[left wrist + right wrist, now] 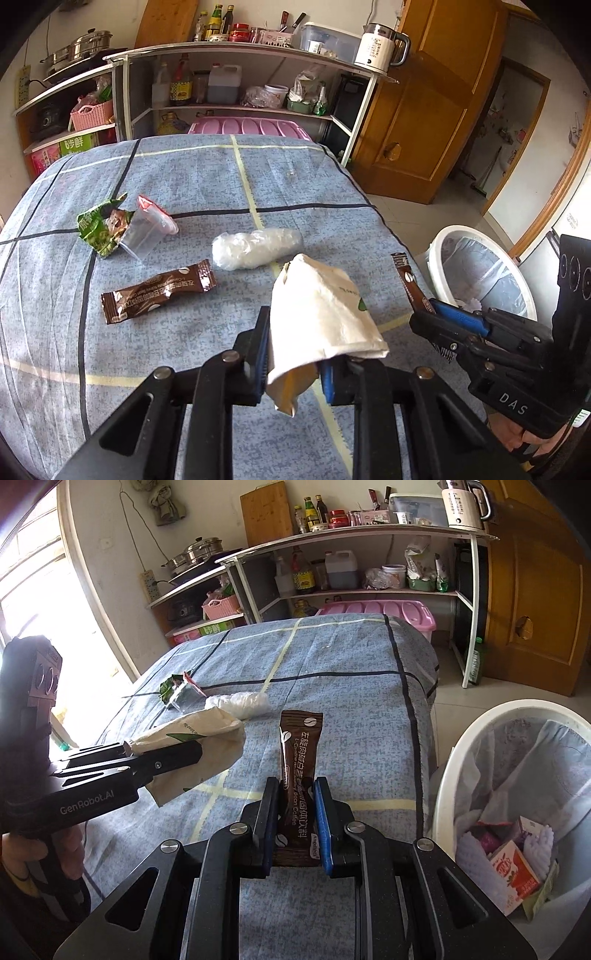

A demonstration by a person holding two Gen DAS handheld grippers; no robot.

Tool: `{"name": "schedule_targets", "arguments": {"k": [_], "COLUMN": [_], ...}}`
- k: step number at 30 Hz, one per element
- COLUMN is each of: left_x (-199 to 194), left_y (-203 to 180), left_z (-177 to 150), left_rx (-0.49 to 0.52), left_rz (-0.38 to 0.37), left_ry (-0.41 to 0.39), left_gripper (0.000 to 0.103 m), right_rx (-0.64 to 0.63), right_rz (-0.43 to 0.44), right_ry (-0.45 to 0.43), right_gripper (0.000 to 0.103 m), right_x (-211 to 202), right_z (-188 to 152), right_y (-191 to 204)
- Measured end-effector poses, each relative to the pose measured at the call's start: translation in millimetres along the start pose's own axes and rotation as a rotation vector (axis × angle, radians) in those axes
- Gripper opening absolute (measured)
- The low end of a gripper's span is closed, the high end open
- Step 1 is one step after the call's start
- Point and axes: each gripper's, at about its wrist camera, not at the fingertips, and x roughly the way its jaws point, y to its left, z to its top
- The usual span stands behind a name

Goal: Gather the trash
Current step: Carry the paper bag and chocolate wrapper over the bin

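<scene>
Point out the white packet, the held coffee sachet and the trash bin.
white packet (325, 314), left wrist view, its middle.
held coffee sachet (297, 760), right wrist view, printed face.
trash bin (476, 734), right wrist view, white rim.

A crumpled white wrapper (325, 317) and a brown coffee sachet (297, 775) are held above the blue-checked table (184, 177).

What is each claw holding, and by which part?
Left claw: white paper wrapper, gripped near its lower end. Right claw: brown coffee sachet, gripped at its bottom end.
</scene>
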Motion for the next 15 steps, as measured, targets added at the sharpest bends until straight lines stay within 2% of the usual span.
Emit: {"name": "schedule_targets", "arguments": {"k": [15], "left_x": [-20], "left_y": [-67], "left_z": [17], "left_rx": [0.068], "left_rz": [-0.103], "left_ry": [-0.078], "left_gripper": [0.024], "right_rx": [0.073], "right_rz": [-0.081], "right_ry": [-0.129], "right_gripper": [0.02], "right_x": [-78], "right_z": [-3], "right_y": [-42]}}
